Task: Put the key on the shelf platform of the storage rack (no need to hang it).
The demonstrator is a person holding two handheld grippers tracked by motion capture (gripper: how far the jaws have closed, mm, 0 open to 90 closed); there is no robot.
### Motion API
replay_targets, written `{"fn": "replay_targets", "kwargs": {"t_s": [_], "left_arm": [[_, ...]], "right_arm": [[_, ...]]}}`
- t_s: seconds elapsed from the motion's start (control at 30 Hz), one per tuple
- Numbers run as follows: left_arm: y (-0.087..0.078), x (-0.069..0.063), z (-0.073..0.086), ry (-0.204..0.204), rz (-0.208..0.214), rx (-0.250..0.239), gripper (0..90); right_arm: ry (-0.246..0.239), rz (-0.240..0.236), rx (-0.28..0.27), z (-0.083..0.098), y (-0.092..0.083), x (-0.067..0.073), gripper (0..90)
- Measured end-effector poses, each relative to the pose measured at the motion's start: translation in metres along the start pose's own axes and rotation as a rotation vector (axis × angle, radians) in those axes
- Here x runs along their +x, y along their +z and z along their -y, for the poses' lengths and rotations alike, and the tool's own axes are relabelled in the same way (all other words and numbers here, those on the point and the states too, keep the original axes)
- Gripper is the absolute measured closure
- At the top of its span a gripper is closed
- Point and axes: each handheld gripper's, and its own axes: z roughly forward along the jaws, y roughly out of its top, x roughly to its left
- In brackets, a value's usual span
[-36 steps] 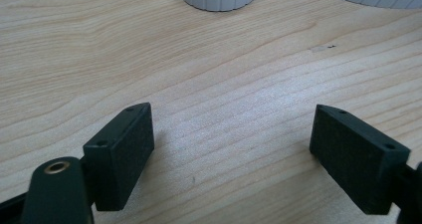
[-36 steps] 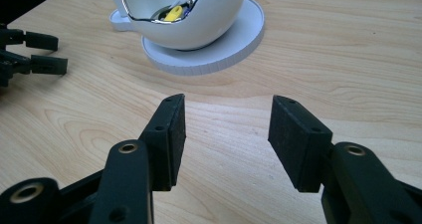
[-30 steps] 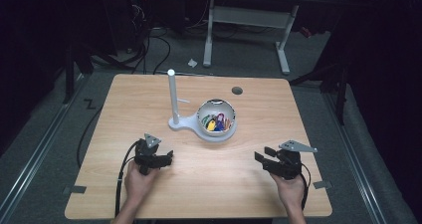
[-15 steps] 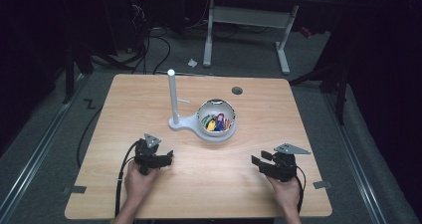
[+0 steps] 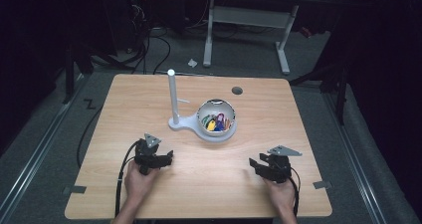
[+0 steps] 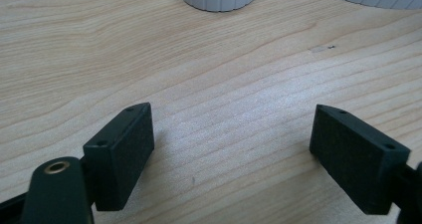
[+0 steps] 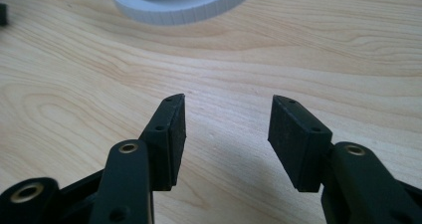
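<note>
Both tongs, left (image 5: 166, 158) and right (image 5: 255, 164), gape empty on the tabletop (image 5: 149, 99); approach the bowl (image 5: 217, 120) from above, squarely

A dim lab: wooden test table (image 5: 149, 104), trailing floor cables (image 5: 149, 45), height-adjustable desk frame (image 5: 246, 20).

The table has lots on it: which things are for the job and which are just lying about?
For the job:
white stand with a post
bowl holding colourful bits
left gripper, open
right gripper, open

Just lying about:
round hole in the table
crumpled paper on the floor
</note>
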Motion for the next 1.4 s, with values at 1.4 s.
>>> {"fn": "replay_targets", "kwargs": {"t_s": [1.4], "left_arm": [[0.000, 0.000, 0.000, -0.002, -0.001, -0.001, 17.8]], "right_arm": [[-0.081, 0.092, 0.014, 0.006, 0.029, 0.007, 39.6]]}}
